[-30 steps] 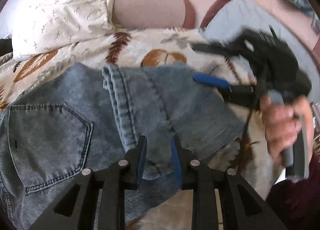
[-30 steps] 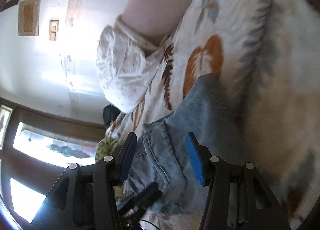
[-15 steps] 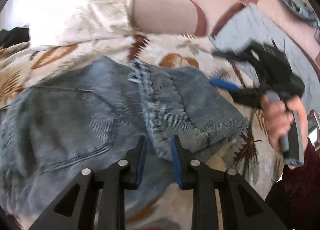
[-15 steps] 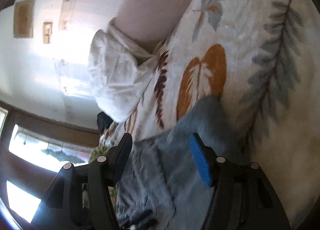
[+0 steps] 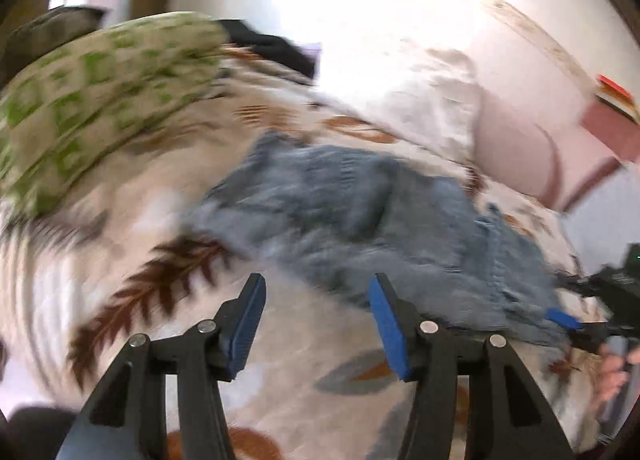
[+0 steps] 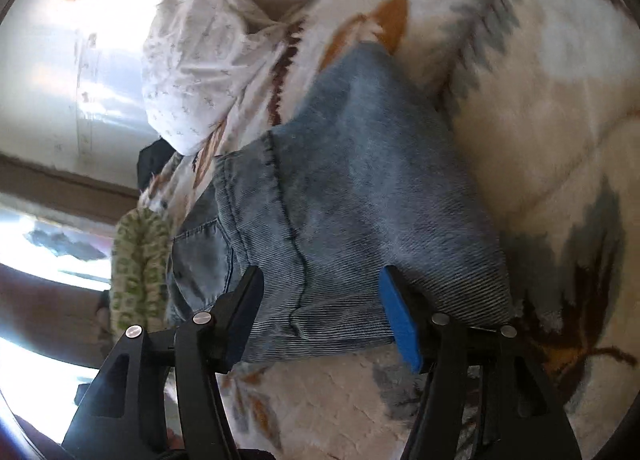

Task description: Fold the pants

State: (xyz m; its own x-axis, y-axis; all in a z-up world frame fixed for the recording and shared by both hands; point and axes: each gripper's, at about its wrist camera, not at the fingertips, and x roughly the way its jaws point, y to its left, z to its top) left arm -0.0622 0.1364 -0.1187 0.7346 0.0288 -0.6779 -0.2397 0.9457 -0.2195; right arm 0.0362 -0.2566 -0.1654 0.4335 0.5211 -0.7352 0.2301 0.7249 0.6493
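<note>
folded pants point(image 6: 352, 195) ahead of parted jaws

text: none legible | labels: none | brands: none | numbers: none | signs: none

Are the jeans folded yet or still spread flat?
Folded. In the right wrist view the jeans lie doubled on the blanket, the leg hem lying across near the back pocket.
</note>
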